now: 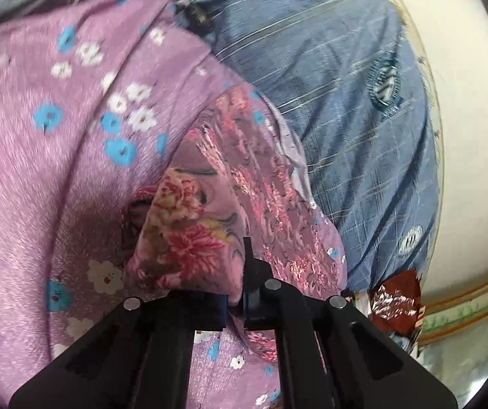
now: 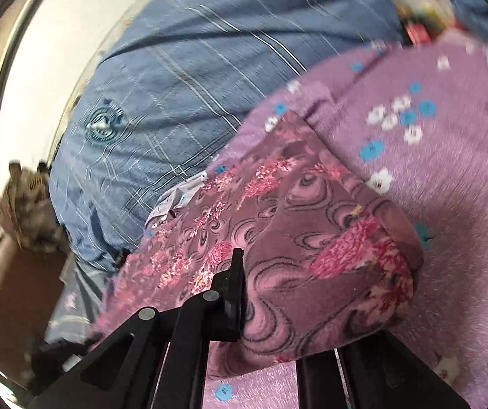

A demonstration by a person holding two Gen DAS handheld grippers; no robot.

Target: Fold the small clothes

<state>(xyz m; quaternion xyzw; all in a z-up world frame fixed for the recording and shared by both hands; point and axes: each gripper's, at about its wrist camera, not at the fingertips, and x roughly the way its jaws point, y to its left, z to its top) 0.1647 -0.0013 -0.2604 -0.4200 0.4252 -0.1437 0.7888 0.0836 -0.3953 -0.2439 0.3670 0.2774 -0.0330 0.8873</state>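
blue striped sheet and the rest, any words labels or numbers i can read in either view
No text can be read in either view.
Round emblems on the blue striped sheet: they may hold lettering, but it is too small and blurred to read.
Colourful packaging at the top of the right wrist view: too blurred to read.
Floral garment and purple flowered sheet: printed patterns only, no writing.

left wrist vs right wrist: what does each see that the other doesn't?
Left wrist only: a reddish-brown patterned cloth at the bed edge, and the left claw pinching the floral garment.
Right wrist only: a fuzzy grey-brown object off the bed, and the right claw with the same garment between its fingers.
Both: lilac flowered sheet, blue plaid cloth.
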